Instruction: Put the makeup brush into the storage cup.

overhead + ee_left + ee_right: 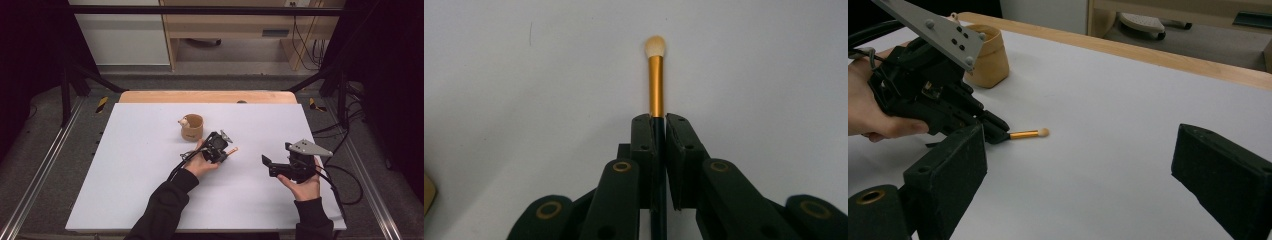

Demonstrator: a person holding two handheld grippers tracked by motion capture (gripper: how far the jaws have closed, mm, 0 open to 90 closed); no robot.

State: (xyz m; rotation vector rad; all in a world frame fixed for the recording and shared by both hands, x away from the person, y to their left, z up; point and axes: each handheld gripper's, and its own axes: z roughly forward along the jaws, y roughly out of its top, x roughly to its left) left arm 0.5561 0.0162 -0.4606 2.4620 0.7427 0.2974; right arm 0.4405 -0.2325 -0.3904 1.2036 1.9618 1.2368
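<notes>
The left tool (227, 151) is clamped on the makeup brush (655, 80) (right tool (1078, 185) gaping, idle), so the grasp looks made; next, probably lift it toward the tan cup (192, 126).

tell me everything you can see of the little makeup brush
The makeup brush is slim, with a small rounded tuft of pale bristles, a shiny gold metal-looking ferrule and a dark handle. It lies roughly level, just over the white table, to the right of the tan cup. The left tongs are shut on its handle, so ferrule and tuft stick out past the pads. Whether the tuft touches the table is hard to tell.
</notes>
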